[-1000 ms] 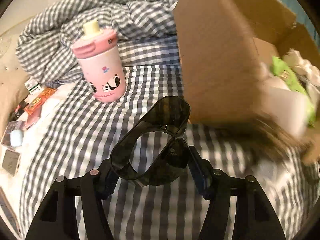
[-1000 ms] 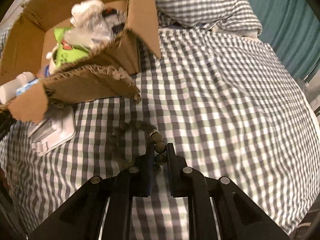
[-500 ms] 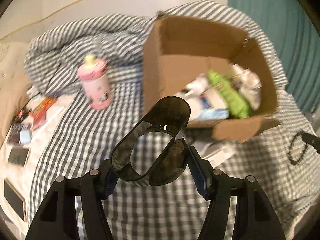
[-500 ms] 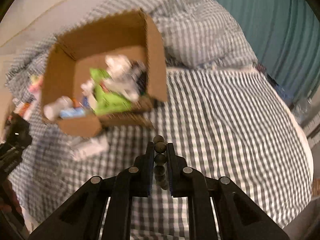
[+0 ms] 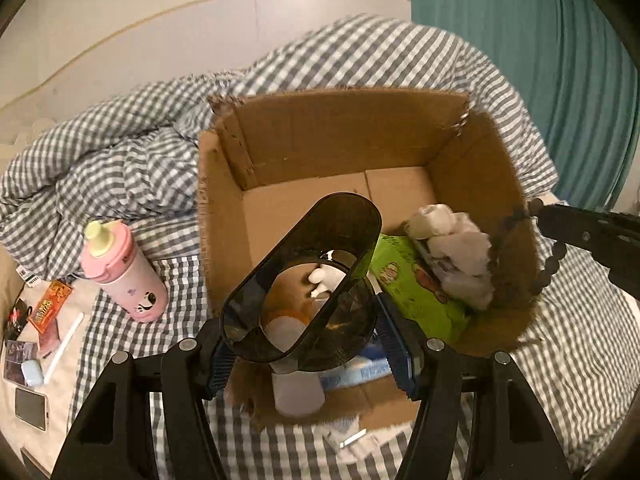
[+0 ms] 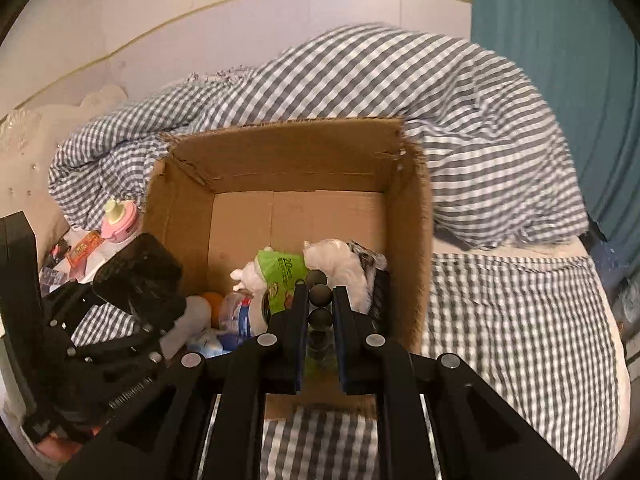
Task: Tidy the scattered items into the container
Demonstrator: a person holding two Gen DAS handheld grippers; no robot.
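Note:
The open cardboard box (image 5: 340, 140) sits on the checked bed, and both grippers hover over its near edge. My left gripper (image 5: 306, 350) is shut on a dark, smoky see-through oval holder (image 5: 320, 240), which tilts up over the box's left side. My right gripper (image 6: 321, 300) is shut on a bracelet of dark round beads (image 6: 320, 294). In the left wrist view the bracelet (image 5: 548, 268) hangs in a loop from the right gripper (image 5: 540, 210) over the box's right wall. Inside lie a green packet (image 6: 282, 276), a white crumpled bag (image 5: 456, 248) and bottles.
A pink panda bottle (image 5: 124, 276) stands left of the box. Snack packets (image 5: 48, 306), a phone (image 5: 30, 402) and small items lie on the far left strip. A rumpled checked duvet (image 6: 360, 80) is heaped behind the box. A teal curtain (image 5: 540, 60) hangs at right.
Both grippers have risen and swung toward the box, from low over the bedspread to above its near edge. The holder and the bracelet came along in their grips.

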